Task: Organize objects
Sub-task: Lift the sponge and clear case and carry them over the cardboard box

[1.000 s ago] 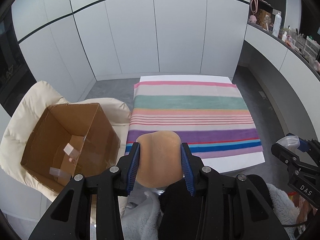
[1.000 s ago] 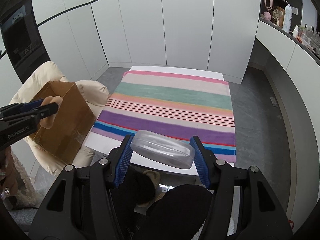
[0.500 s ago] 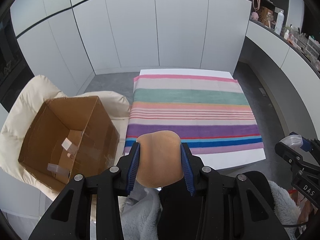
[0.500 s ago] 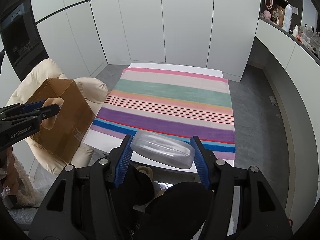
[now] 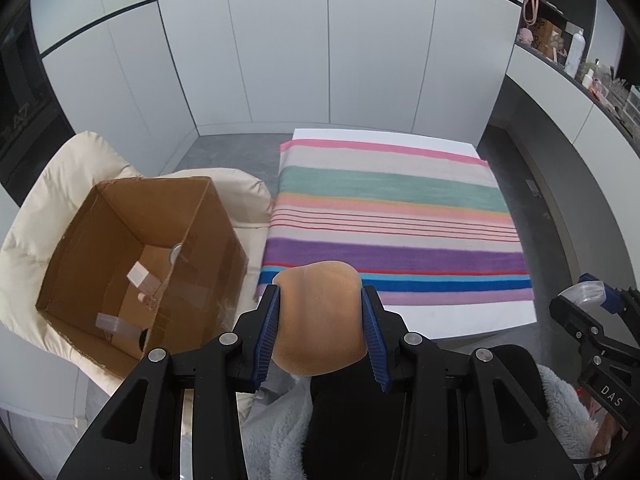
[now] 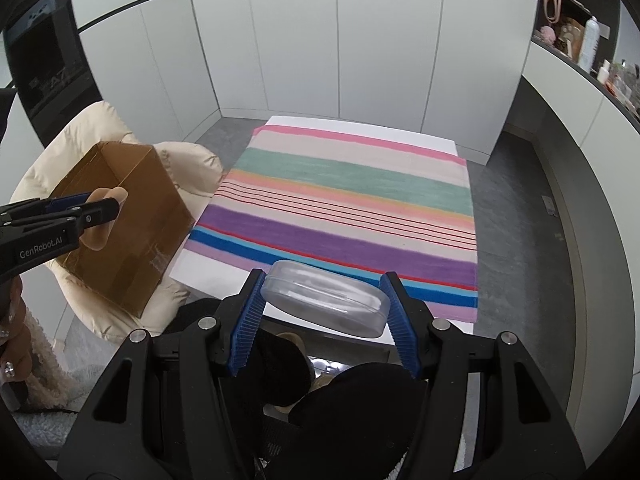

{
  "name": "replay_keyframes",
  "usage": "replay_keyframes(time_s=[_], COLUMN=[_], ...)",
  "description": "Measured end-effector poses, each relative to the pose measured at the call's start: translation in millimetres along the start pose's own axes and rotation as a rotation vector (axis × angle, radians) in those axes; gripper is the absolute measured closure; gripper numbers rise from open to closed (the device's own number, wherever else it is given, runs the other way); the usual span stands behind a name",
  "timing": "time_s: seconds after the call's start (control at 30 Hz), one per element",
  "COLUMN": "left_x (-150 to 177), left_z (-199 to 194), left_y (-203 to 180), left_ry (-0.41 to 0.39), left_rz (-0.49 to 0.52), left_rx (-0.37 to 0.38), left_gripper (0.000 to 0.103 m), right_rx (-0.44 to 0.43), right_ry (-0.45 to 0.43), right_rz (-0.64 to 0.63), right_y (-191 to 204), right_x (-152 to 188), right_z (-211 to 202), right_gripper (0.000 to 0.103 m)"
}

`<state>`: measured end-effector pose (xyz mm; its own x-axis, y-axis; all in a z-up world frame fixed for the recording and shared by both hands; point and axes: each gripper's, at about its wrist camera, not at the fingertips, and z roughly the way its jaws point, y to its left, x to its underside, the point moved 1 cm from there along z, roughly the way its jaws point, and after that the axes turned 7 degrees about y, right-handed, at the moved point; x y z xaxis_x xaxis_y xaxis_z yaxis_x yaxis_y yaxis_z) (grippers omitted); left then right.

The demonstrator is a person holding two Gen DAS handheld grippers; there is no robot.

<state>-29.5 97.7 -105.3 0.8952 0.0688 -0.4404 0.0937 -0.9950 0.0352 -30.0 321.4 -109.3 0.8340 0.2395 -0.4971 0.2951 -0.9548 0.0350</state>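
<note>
My left gripper (image 5: 320, 320) clamps the soft tan pad (image 5: 320, 320); my right gripper (image 6: 326, 300) clamps the slick, rigid clear case (image 6: 326, 300) end-to-end. Cardboard box (image 5: 132, 256) at 9 o'clock.

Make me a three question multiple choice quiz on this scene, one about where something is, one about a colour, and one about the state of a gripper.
1. Where does the cardboard box sit?
A. On the striped cloth
B. On a cream cushion beside the table
C. On the shelf

2. What colour is the stripe at the far edge of the striped cloth?
A. Pink
B. Black
C. Yellow

3. What is the right gripper doing?
A. Hanging open and empty
B. Holding a tan pad
C. Holding a clear plastic case

Answers:
1. B: the box rests on the cream cushion, left of the table.
2. A: a pink band runs along the cloth's far edge.
3. C: the blue pads press on both ends of the clear plastic case; the tan pad is in the left gripper.
</note>
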Motion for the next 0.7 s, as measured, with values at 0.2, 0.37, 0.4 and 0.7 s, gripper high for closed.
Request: replay_keyframes(time_s=[0.2, 0.37, 0.4, 0.7], left_x=[15, 29, 32, 65], left_z=[7, 2, 0, -15], left_y=[26, 66, 76, 147], left_ry=[0.042, 0.04, 0.036, 0.034], left_rz=[-0.047, -0.132, -0.152, -0.301], left_rx=[-0.029, -0.076, -0.088, -0.161], left_gripper=[0.062, 0.062, 0.062, 0.062], right_rx=[-0.026, -0.07, -0.083, -0.189], right_ry=[-0.006, -0.005, -0.005, 0.003], right_rz=[-0.067, -0.145, -0.167, -0.356], right_y=[28, 64, 74, 170], right_x=[-8, -17, -19, -23], right_z=[6, 13, 15, 26], right_gripper=[0.042, 0.042, 0.042, 0.042])
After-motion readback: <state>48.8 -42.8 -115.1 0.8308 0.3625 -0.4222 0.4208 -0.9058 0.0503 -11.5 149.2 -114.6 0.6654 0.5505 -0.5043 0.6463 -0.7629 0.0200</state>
